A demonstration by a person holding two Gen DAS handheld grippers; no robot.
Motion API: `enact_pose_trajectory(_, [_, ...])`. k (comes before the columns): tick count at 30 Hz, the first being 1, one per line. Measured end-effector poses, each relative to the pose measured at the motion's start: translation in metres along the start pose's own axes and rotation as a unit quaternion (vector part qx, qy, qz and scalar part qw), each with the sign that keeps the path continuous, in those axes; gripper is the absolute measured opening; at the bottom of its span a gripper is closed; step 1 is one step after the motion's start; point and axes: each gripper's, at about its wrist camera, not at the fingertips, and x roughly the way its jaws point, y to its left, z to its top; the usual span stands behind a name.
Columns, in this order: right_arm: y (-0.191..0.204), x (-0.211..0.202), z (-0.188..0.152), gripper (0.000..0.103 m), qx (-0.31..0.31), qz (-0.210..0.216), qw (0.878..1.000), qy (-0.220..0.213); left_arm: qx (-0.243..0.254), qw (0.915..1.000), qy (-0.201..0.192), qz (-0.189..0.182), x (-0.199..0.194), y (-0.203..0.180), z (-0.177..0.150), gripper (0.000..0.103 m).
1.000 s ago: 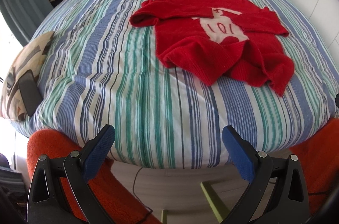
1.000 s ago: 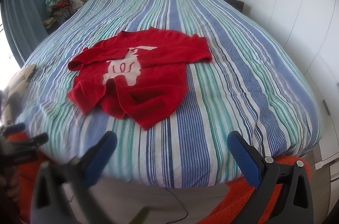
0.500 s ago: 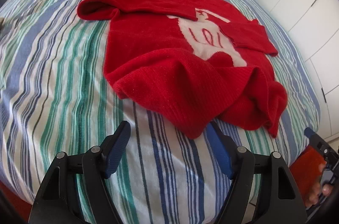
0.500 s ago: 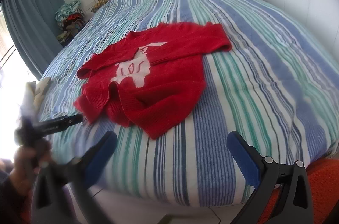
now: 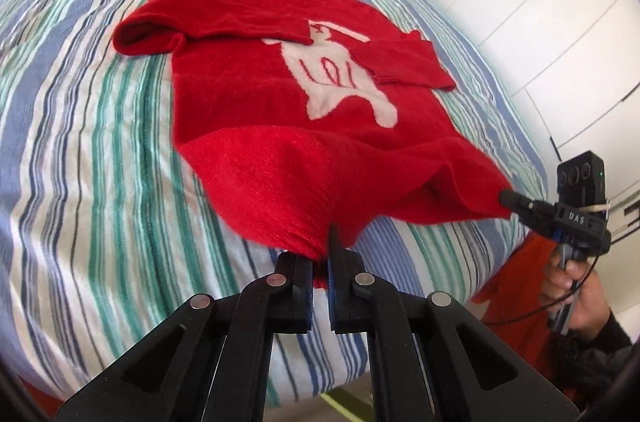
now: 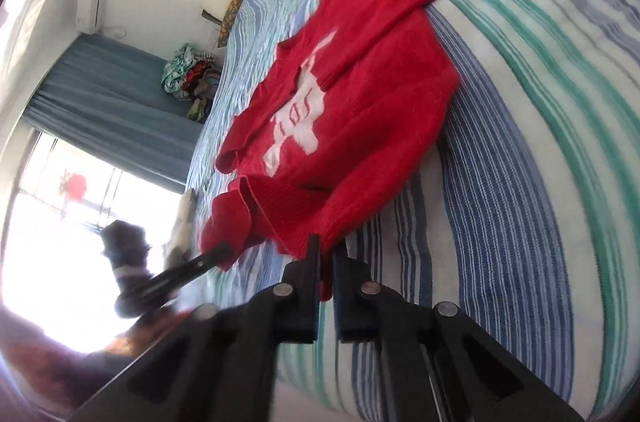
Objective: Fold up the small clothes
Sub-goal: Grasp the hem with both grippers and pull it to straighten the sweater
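Observation:
A small red sweater [image 5: 256,110] with a white animal motif lies front up on the striped bed [image 5: 80,150], both sleeves folded across its chest. My left gripper [image 5: 320,258] is shut on the sweater's near hem, red knit pinched between its blue pads. The right gripper [image 5: 508,200] shows at the right of the left wrist view, shut on the other hem corner, with a hand below it. In the right wrist view the sweater [image 6: 360,110] runs away diagonally and my right gripper [image 6: 326,262] pinches its hem. The left gripper [image 6: 216,254] appears there blurred, clamped on the far corner.
White cupboard doors [image 5: 540,2] stand to the right of the bed. A blue curtain [image 6: 120,102], a bright window [image 6: 60,222] and a heap of clothes [image 6: 188,74] are on the far side. An orange cover [image 5: 516,286] lies below the bed's edge.
Both grippers came down to the sweater's near hem and went from wide open to shut on it. The right gripper also rolled, tilting its view.

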Motion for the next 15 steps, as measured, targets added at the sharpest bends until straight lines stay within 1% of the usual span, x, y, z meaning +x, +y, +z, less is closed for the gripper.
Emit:
enact_pose_trajectory(2, [0.013, -0.026, 0.0, 0.005, -0.025, -0.01, 1.0, 0.009, 0.023, 0.9996, 0.016, 0.009, -0.015, 0.002, -0.01, 0.004])
enact_pose_trajectory(4, [0.018, -0.044, -0.001, 0.005, -0.039, -0.034, 0.998, 0.025, 0.024, 0.9989, 0.038, 0.012, -0.011, 0.008, -0.017, 0.007])
enact_pose_trajectory(5, [0.018, -0.046, -0.001, 0.005, -0.044, -0.045, 0.997, 0.032, 0.025, 0.9984, 0.046, 0.019, -0.005, 0.01, -0.021, 0.009])
enact_pose_trajectory(6, [0.015, -0.044, 0.0, 0.005, -0.048, -0.056, 0.996, 0.039, 0.026, 0.9977, 0.053, 0.033, 0.004, 0.012, -0.024, 0.017])
enact_pose_trajectory(7, [0.007, -0.04, 0.001, 0.005, -0.051, -0.067, 0.996, 0.044, 0.022, 0.9968, 0.061, 0.048, 0.012, 0.015, -0.028, 0.029])
enact_pose_trajectory(8, [0.0, -0.035, 0.0, 0.007, -0.048, -0.074, 0.995, 0.047, 0.011, 0.996, 0.068, 0.058, 0.02, 0.019, -0.031, 0.037])
enact_pose_trajectory(9, [-0.008, -0.03, -0.001, 0.011, -0.04, -0.081, 0.995, 0.049, -0.004, 0.9964, 0.063, 0.056, 0.021, 0.024, -0.034, 0.044])
enact_pose_trajectory(10, [-0.015, -0.026, -0.001, 0.013, -0.032, -0.096, 0.994, 0.047, -0.018, 0.9974, 0.053, 0.045, 0.017, 0.027, -0.037, 0.047])
enact_pose_trajectory(11, [-0.02, -0.024, -0.002, 0.024, -0.025, -0.108, 0.993, 0.046, -0.029, 0.9981, 0.043, 0.034, 0.011, 0.03, -0.039, 0.051])
enact_pose_trajectory(12, [-0.024, -0.026, -0.004, 0.035, -0.016, -0.113, 0.992, 0.045, -0.039, 0.9984, 0.032, 0.026, 0.006, 0.032, -0.041, 0.061])
enact_pose_trajectory(13, [-0.027, -0.031, -0.007, 0.039, -0.005, -0.106, 0.994, 0.04, -0.048, 0.9984, 0.017, 0.024, 0.002, 0.033, -0.04, 0.071])
enact_pose_trajectory(14, [-0.028, -0.033, -0.009, 0.044, 0.004, -0.093, 0.995, 0.035, -0.057, 0.9981, 0.007, 0.022, 0.0, 0.034, -0.039, 0.073])
enact_pose_trajectory(15, [-0.029, -0.035, -0.012, 0.048, 0.012, -0.081, 0.996, 0.032, -0.067, 0.9976, 0.007, 0.018, 0.002, 0.035, -0.037, 0.074])
